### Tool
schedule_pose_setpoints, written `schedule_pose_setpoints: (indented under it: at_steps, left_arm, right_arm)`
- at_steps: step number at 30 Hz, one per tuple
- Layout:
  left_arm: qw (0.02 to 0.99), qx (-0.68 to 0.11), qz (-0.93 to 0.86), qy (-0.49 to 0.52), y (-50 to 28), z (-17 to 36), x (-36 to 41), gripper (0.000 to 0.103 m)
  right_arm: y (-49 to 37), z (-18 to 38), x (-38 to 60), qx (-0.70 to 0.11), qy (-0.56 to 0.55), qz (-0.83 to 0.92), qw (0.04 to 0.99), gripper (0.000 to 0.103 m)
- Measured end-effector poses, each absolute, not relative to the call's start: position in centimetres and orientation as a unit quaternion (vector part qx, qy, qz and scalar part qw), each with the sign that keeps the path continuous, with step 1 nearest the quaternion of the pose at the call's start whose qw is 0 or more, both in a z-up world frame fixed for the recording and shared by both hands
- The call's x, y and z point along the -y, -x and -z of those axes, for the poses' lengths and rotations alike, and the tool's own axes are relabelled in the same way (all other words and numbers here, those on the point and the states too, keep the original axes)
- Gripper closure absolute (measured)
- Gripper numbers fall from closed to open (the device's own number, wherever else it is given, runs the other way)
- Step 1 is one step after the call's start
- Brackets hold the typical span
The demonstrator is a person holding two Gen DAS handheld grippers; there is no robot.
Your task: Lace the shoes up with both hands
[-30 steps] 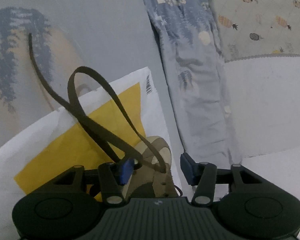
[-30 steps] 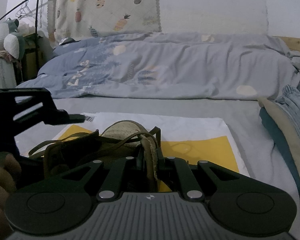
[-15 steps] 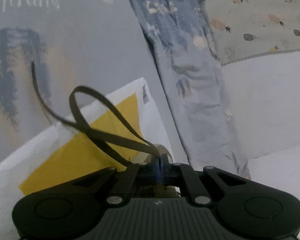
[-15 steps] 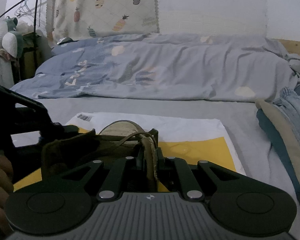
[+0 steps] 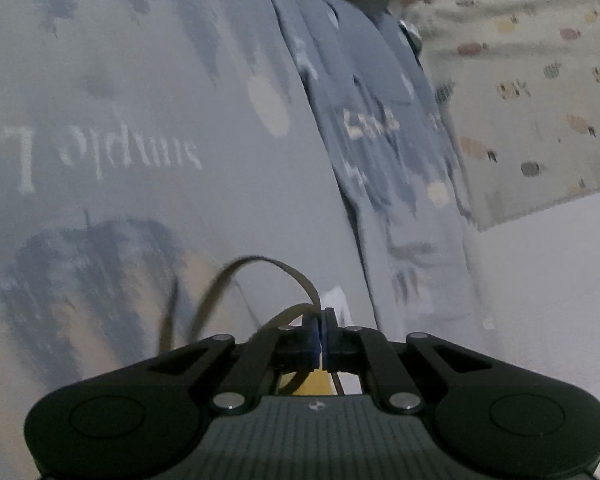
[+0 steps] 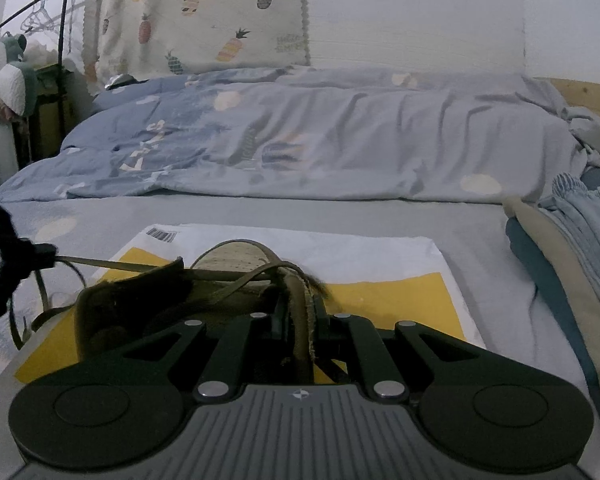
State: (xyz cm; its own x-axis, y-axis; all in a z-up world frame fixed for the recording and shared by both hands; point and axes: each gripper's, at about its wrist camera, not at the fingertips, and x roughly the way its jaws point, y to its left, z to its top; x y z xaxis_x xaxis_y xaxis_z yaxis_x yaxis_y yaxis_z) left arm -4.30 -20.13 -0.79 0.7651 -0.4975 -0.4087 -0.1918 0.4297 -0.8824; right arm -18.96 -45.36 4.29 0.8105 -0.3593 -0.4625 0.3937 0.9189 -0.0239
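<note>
Closed now and pulled away from the shoe since a second ago: left gripper (image 5: 321,334), blue pads pinched on the flat olive lace (image 5: 260,264), mailer nearly gone from its view. Lace drawn out in a taut line from the shoe's eyelets toward the left edge of the right wrist view (image 6: 112,266), a slack loop arching just ahead of the left fingertips. Nearest in the right view, right gripper (image 6: 300,332) clamped on the frayed upper edge of the olive shoe (image 6: 148,300), jaws nearly together around the material. Shoe resting on the white and yellow mailer (image 6: 400,292), which lies flat on the grey bed sheet (image 6: 480,232). Just right, folded clothes (image 6: 572,248) stacked at the edge. Further back, rumpled blue duvet (image 6: 320,140). Behind that, pineapple-print curtain (image 6: 196,16) against a pale wall.
</note>
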Motion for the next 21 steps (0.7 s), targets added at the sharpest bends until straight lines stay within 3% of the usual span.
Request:
schedule_pose_setpoints:
  at_steps: [9,15,21]
  left_arm:
    - [0.799,-0.309,0.116,0.503,3.7,-0.5,18.9,0.102]
    - [0.827,-0.266,0.107,0.483,3.7,-2.5,16.3,0.08]
    - [0.838,-0.252,0.061,0.48,4.1,-3.1,13.9,0.071]
  right_arm:
    - [18.8,-4.3,45.4,-0.235,-0.044,0.194,0.952,0.097]
    - [19.2,-4.4,46.4,-0.225,-0.086,0.181,0.954,0.096]
    - [19.6,-4.8,47.6,-0.225,-0.136,0.172,0.949,0.095]
